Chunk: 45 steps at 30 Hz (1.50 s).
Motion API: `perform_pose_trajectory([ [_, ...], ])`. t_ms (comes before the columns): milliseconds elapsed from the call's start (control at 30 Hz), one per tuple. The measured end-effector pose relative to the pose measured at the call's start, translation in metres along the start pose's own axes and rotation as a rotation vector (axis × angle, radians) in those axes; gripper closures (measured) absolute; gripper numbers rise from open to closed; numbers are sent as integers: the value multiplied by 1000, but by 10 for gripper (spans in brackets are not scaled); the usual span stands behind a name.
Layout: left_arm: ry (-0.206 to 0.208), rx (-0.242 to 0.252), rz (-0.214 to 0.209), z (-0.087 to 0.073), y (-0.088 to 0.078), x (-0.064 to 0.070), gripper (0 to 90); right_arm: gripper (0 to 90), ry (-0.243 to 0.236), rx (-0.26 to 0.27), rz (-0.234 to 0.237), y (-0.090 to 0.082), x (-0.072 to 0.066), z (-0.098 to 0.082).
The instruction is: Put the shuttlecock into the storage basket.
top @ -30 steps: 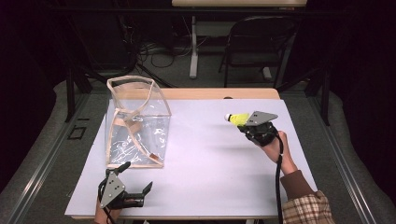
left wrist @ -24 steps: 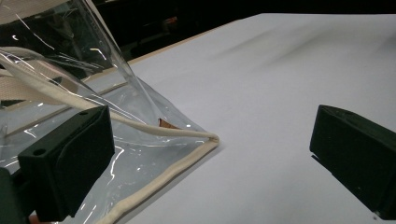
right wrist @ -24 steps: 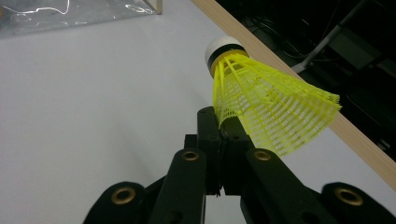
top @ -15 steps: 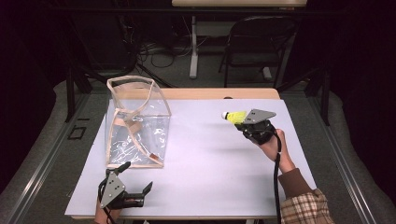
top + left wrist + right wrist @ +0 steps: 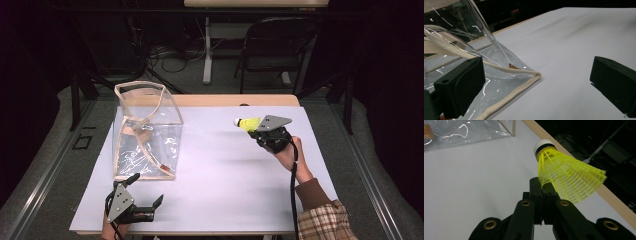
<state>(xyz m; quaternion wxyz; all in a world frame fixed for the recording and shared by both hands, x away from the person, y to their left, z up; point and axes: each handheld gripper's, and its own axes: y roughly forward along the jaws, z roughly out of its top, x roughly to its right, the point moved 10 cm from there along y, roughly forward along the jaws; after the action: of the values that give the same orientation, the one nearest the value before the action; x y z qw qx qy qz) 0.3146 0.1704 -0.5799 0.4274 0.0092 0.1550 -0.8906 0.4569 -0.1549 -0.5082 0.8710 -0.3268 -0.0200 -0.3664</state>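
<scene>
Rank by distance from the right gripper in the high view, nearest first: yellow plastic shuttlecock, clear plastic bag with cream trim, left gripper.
From the right gripper:
1. Yellow plastic shuttlecock: clamped in its jaws, right of centre.
2. Clear plastic bag with cream trim: across the table, left side.
3. Left gripper: near left edge, jaws open.

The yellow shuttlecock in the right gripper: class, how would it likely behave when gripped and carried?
The shuttlecock is probably very light, since its skirt is open mesh. The skirt likely flexes, as the right gripper pinches its edge nearly flat. Set down, it might roll in a curve on its cone shape.
</scene>
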Motion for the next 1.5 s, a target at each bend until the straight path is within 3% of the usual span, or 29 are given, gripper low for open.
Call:
perform_pose_trajectory([
  [1500, 0, 0, -3, 0, 0, 0, 0, 892, -33, 43, 31, 12, -13, 33],
])
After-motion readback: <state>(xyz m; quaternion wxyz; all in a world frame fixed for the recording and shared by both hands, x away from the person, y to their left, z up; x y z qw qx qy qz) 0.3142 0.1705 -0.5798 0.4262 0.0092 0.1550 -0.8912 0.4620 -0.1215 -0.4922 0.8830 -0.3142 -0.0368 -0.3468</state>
